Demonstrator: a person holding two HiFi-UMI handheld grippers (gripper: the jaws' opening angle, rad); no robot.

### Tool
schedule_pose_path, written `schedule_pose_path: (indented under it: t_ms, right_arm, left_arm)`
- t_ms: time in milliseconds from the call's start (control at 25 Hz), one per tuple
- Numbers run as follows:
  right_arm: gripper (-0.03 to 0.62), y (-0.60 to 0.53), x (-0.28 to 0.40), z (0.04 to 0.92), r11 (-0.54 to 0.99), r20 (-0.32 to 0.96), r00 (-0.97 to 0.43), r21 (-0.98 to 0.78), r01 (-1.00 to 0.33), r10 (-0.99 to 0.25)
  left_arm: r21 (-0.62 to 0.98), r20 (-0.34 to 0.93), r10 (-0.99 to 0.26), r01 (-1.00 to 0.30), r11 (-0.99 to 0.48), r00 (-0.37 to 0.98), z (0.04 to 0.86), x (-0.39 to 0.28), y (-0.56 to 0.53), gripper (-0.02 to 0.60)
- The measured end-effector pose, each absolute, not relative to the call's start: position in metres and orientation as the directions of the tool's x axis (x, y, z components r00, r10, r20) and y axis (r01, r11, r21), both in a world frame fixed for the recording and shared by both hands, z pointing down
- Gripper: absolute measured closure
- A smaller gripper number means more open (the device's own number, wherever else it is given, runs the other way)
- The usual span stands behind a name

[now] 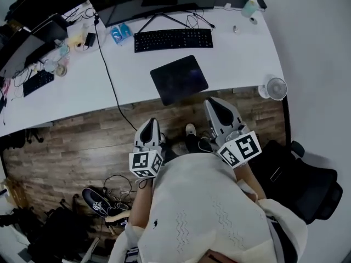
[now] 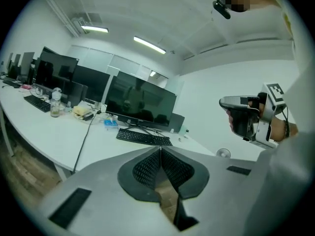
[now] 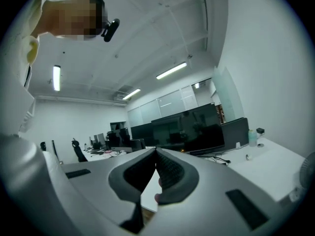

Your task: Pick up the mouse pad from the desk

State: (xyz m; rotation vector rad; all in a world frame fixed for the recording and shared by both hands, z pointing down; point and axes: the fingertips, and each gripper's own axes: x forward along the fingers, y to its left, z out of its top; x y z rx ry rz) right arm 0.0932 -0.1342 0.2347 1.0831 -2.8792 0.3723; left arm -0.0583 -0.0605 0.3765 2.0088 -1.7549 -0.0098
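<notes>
head view: the dark mouse pad [image 1: 179, 79] lies flat on the white desk [image 1: 241, 59], just in front of the black keyboard [image 1: 173, 39], turned a little askew, with its near corner at the desk's front edge. nothing touches it. both tools are held low over the wooden floor [image 1: 71, 152], close to the person's pale top [image 1: 208, 212]. the left gripper [image 1: 149, 123] is well short of the desk. the right gripper [image 1: 215, 104] is nearer, its tip just below the desk edge and to the right of the pad. a small white fan [image 1: 276, 88] sits at the desk's right corner, and a black office chair [image 1: 307, 185] stands by the person's right side. left gripper view: the jaws are clenched, ribbed pad against ribbed pad, and they point roughly level toward the keyboard and a dark monitor [image 2: 140, 101] behind it. the right gripper shows at the right edge, held in a hand. right gripper view: these jaws are also closed, the pads meeting at their tips, aimed across the desk toward a row of dark monitors [image 3: 197, 129].
</notes>
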Motion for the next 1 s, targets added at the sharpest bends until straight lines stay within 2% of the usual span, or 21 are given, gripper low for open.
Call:
schedule_pose_path:
  t_ms: [160, 440, 760, 1000]
  right_arm:
    - [0.594, -0.117, 0.091, 0.238, 0.624, 0.15, -0.651, -0.194, -0.757, -0.744]
    - [0.594, -0.065, 0.077, 0.243, 0.516, 0.174, -0.531, -0.125, -0.847, -0.829]
    - [0.594, -0.03, 0.09, 0.268, 0.376, 0.223, -0.403, -0.155, -0.913, -0.887]
    - [0.594, -0.027, 0.097, 0.289, 0.337, 0.256, -0.374, -0.177, -0.925, -0.891]
  left_arm:
    - [0.401, 0.299, -0.9, -0.897, -0.184, 0.318, 0.385, -0.069, -0.063, 0.568]
    - [0.464, 0.305, -0.824, -0.83, -0.309, 0.478, 0.411, -0.081, -0.059, 0.566]
    - [0.564, 0.351, -0.754, -0.768, -0.303, 0.556, 0.452, -0.076, -0.051, 0.566]
    - [0.609, 0.372, -0.728, -0.744, -0.276, 0.575, 0.48, -0.067, -0.057, 0.566]
